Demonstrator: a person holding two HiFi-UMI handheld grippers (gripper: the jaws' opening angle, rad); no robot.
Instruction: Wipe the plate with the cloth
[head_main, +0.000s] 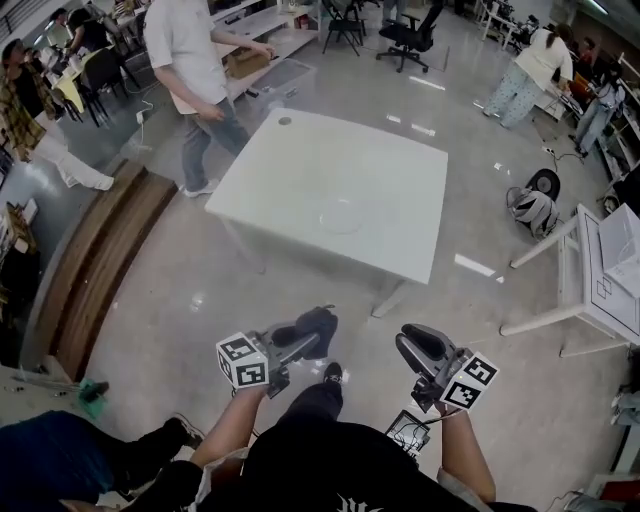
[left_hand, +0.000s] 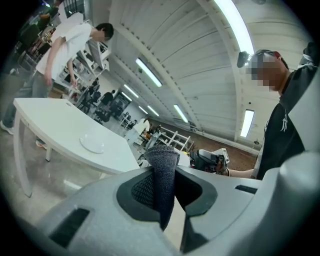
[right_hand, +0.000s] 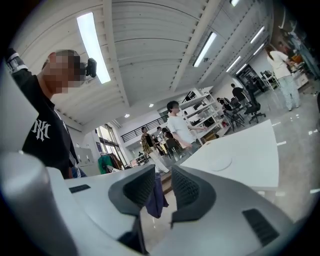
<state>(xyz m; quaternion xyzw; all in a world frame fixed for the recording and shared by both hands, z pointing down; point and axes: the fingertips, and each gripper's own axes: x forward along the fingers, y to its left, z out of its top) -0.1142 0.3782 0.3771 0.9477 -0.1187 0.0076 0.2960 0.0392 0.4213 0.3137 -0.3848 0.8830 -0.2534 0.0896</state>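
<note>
Clamping cloth in left gripper, holding right gripper apart, empty; facing plate on bench; wearing "NY" shirt.

Bright, even light falls from long ceiling strips; the glossy floor throws back white glare. All views bend strongly at the edges, with dark corners in both gripper views.

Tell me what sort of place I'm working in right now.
Probably a big open lab or workshop hall, not a home: a polished floor, a white table, wheeled office chairs, shelving racks, long ceiling strip lights, and several people busy around.
</note>
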